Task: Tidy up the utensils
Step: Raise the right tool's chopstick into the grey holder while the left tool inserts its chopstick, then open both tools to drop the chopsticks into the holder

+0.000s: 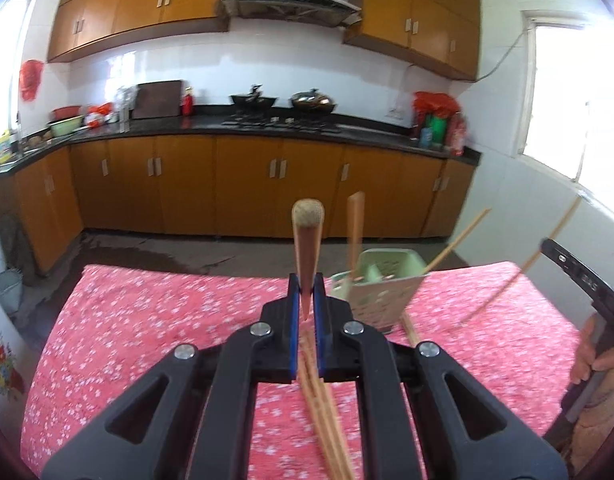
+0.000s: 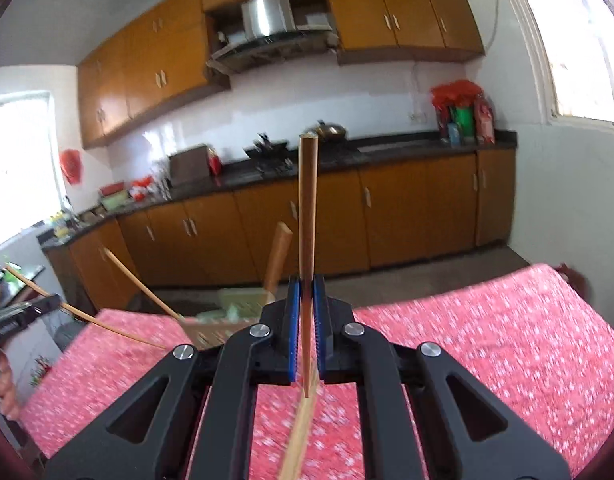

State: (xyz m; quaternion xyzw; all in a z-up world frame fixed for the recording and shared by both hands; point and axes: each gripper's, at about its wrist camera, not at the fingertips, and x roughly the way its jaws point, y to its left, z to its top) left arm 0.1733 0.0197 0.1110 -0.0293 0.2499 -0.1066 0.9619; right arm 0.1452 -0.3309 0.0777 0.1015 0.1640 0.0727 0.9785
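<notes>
Gripping one chopstick each, the left gripper [image 1: 307, 292] and right gripper [image 2: 307, 296] are clamped near the thin ends, thick ends raised toward twelve o'clock, likely for dropping into the green holder [image 1: 381, 288] at one o'clock; loose chopsticks [image 1: 327, 412] lie on the tablecloth [image 1: 155, 320].

Wooden chopsticks [image 1: 307, 248] upright; green holder [image 1: 381, 288] tilted

wrist views, facing shared kitchen counter [image 1: 267, 130]
</notes>
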